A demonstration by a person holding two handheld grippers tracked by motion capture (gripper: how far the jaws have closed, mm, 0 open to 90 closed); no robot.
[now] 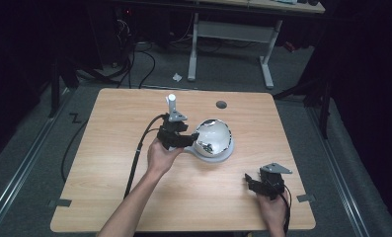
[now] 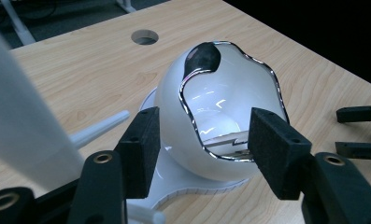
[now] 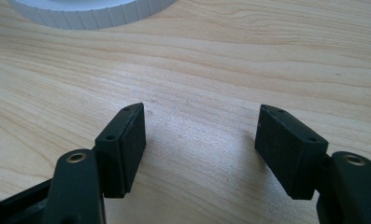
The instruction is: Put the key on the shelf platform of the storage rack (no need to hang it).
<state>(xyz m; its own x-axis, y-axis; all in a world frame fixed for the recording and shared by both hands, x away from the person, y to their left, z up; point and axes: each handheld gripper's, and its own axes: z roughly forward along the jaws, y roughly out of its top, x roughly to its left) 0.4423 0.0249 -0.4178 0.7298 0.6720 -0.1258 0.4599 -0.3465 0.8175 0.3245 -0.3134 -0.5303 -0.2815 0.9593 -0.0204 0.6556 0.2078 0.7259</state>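
Observation:
A white egg-shaped shell (image 1: 212, 137) with a wavy silver-edged opening sits on a round white base (image 1: 218, 154) near the table's middle. In the left gripper view the shell (image 2: 174, 98) lies straight ahead, its opening facing the camera, and my left gripper (image 2: 203, 142) stands open with its jaws on either side of the shell's near lower part. In the high view that left gripper (image 1: 183, 139) is at the shell's left side. My right gripper (image 1: 254, 185) rests low at the front right, open, nothing between its jaws (image 3: 199, 140), only bare wood.
A white upright peg (image 1: 172, 104) stands just behind the left gripper. A white rod (image 2: 99, 128) lies on the table left of the base. A round cable hole (image 1: 221, 104) is at the back. The base's ribbed rim (image 3: 94, 11) shows in the right gripper view.

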